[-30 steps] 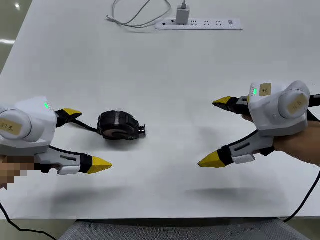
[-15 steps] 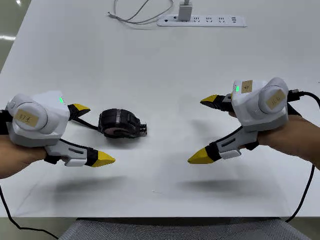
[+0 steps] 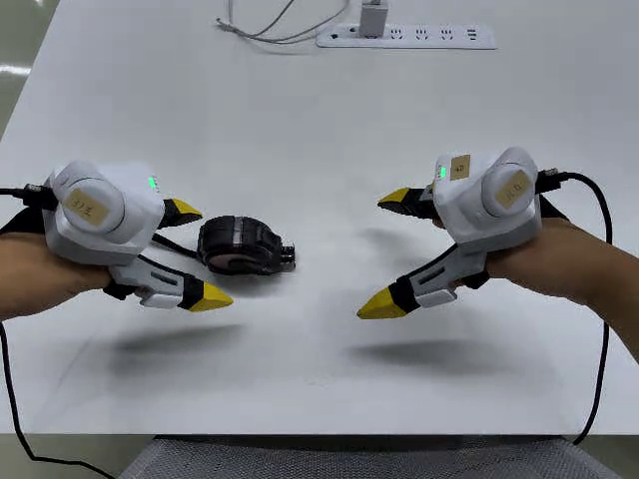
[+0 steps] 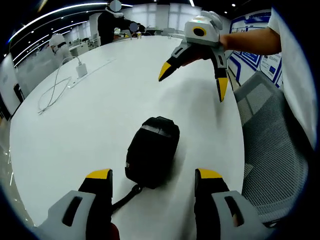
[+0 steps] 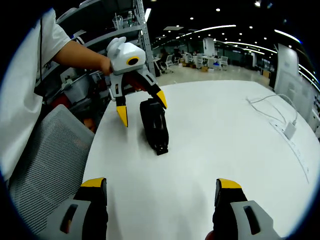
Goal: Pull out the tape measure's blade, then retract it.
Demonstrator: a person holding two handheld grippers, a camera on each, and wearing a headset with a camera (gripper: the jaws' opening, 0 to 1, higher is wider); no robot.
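A black tape measure point(image 3: 240, 246) lies on the white table, its blade tip facing right and a black strap trailing left. My left gripper point(image 3: 196, 253) is open just left of it, yellow fingertips straddling the case's near end without touching. In the left gripper view the tape measure point(image 4: 151, 150) lies just ahead of the open jaws. My right gripper point(image 3: 383, 249) hovers open about a hand's width right of the case. In the right gripper view the tape measure point(image 5: 154, 124) lies ahead, with the left gripper point(image 5: 139, 104) around its far end.
A white power strip point(image 3: 405, 36) with a charger and white cable point(image 3: 270, 25) lies at the table's far edge. The table's front edge point(image 3: 319, 435) runs close below both grippers, a grey mesh chair beneath it. Cables trail from both grippers.
Both grippers have moved inward toward the tape measure. The left one has come up to the case's left end; the right one has drifted left. The tape measure has not moved.
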